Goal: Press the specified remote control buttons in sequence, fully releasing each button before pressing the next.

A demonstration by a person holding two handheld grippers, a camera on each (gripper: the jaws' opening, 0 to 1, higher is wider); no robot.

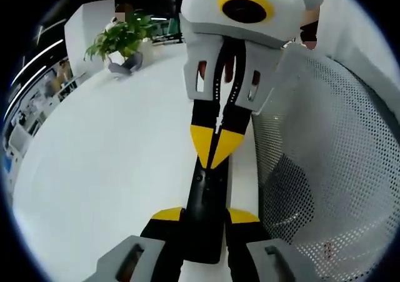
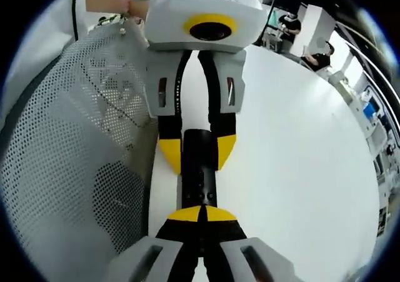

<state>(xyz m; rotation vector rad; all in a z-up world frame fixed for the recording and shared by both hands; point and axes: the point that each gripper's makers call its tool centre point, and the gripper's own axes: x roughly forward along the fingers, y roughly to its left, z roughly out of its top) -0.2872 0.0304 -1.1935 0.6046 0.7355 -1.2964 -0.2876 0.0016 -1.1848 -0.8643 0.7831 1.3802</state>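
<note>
Remote: a black remote lies lengthwise on the white table, between the two grippers, just beside a mesh chair back.
Left gripper: the left gripper has its yellow-tipped jaws on both sides of the near end of the remote and holds it; in the right gripper view it clamps the far end.
Right gripper: the right gripper has its jaws closed together, the tips meeting on top of the remote; in the left gripper view its tips press down on the remote.
Behind: a plant stands at the far table edge.
</note>
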